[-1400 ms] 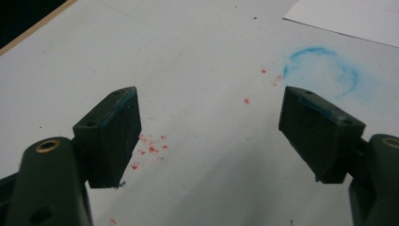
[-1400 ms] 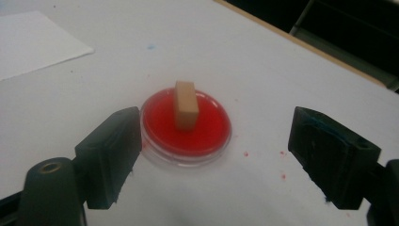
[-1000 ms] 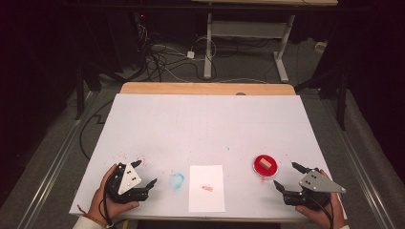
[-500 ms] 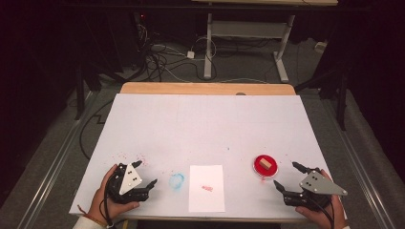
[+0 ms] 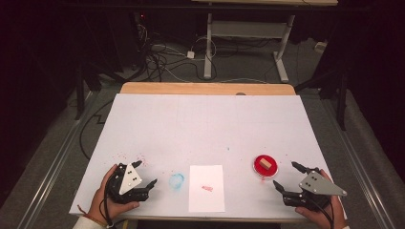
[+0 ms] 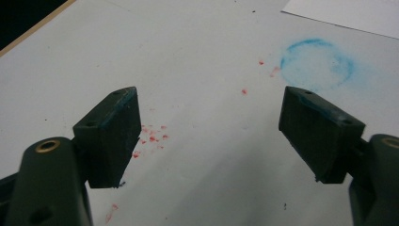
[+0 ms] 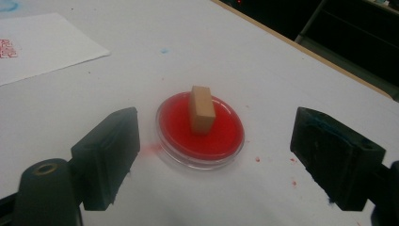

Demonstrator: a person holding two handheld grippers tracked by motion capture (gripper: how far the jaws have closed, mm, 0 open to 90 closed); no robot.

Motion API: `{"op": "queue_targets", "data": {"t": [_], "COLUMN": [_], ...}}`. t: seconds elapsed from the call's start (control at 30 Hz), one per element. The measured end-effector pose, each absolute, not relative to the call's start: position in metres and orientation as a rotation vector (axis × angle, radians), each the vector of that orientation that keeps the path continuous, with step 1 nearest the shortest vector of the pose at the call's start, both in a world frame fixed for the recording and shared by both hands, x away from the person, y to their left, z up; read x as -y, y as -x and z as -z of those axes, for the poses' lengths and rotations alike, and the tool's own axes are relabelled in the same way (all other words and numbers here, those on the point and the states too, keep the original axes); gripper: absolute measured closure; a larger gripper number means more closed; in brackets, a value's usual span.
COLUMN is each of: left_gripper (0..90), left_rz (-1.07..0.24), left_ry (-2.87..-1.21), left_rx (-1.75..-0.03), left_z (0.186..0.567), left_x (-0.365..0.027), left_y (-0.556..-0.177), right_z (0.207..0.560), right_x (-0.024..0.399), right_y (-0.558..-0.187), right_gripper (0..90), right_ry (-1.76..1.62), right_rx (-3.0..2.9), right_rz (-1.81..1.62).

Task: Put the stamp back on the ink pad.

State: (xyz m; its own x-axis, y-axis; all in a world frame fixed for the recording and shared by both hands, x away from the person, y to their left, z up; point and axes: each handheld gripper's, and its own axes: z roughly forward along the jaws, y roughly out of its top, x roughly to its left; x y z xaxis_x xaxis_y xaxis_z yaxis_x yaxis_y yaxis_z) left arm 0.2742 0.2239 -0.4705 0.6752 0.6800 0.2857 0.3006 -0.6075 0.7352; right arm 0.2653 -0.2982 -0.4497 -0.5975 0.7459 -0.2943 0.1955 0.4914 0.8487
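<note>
Both tongs gape wide; right tongs (image 7: 214, 155) face the wooden stamp (image 7: 202, 109) standing in the red ink dish (image 7: 226, 141).

Small tan wooden block (image 7: 202, 109) upright in a round red ink dish (image 7: 175, 140), near table's right front.

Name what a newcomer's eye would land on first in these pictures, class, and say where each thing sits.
The round red ink pad stands out first, near the table's right front, with a small wooden stamp block standing in it between the open jaws of the right gripper. Next comes the white paper sheet at centre front, bearing a red stamp mark.
</note>
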Motion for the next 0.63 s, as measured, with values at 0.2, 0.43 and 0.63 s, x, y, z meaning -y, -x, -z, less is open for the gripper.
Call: {"op": "queue_targets", "data": {"t": [0.2,0.43,0.63], "left_gripper": [21.0,21.0,21.0], "left_rz": [-0.735,-0.731,-0.725], "left_ry": [-2.216,-2.219,-2.216], "left_rx": [-0.757,-0.757,-0.758], "left_z": [0.4706,0.4711,0.4711], "left_x": [-0.2244,-0.2235,-0.2220], "left_y": [-0.2749,-0.2763,-0.2791], "right_z": [0.4497,0.4498,0.4499], "right_x": [0.2976,0.2989,0.3005], "right_y": [-0.2654,-0.2654,-0.2645], "right_gripper": [16.8,16.7,16.8], "right_ry": [-0.768,-0.771,-0.777], "right_rx": [-2.072,-2.067,-2.060], "right_rz": [-1.068,-1.079,-1.088]}}
